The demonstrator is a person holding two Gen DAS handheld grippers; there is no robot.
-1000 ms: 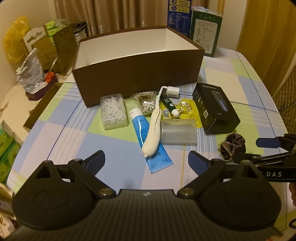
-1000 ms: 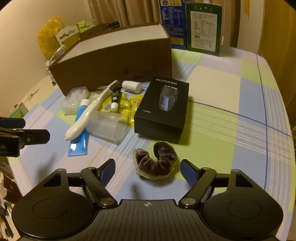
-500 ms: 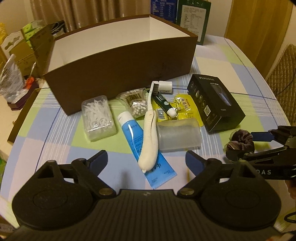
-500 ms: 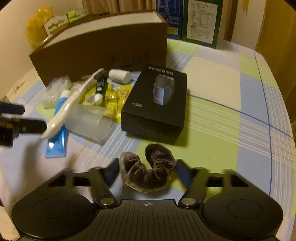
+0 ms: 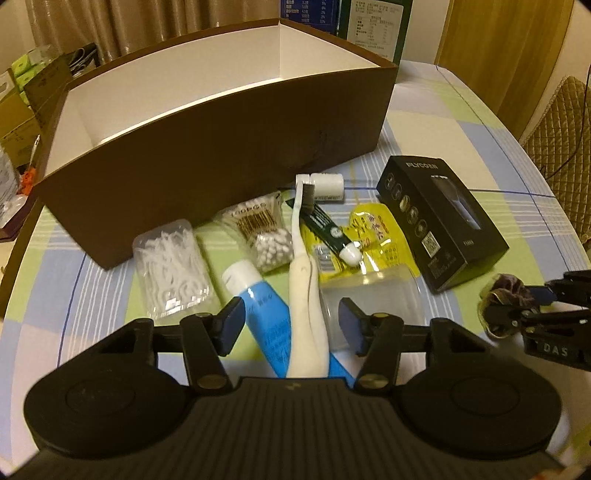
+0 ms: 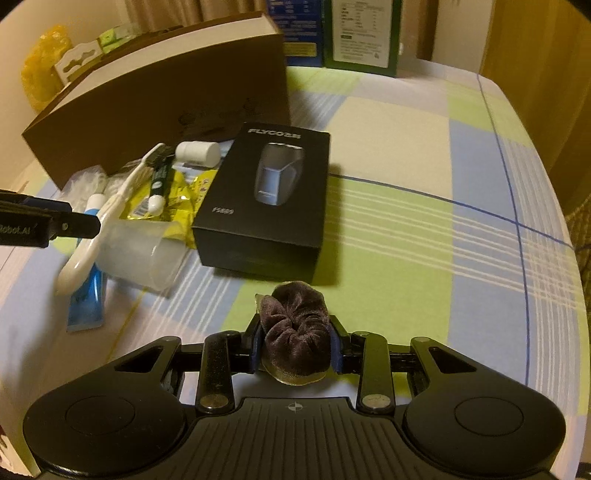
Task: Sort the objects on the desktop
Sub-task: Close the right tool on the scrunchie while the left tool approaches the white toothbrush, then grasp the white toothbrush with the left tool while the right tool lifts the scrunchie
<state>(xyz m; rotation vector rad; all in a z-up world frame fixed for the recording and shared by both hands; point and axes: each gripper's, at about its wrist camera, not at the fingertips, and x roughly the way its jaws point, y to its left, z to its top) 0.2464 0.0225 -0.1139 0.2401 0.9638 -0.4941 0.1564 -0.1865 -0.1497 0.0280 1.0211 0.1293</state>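
Velvet scrunchie point(image 6: 293, 338) bunches, crumpled, as right gripper point(image 6: 294, 349) closes.

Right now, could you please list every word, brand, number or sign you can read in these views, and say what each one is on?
"FLYCO" and "FS889": black shaver box.
"100PCS": cotton swab bag.
"DAS": right tongs, seen from the left wrist.
"Robot.AI": left tongs, seen from the right wrist.
Too small or blurred: blue tube, dark green tube, yellow packet, cartons behind the brown box.
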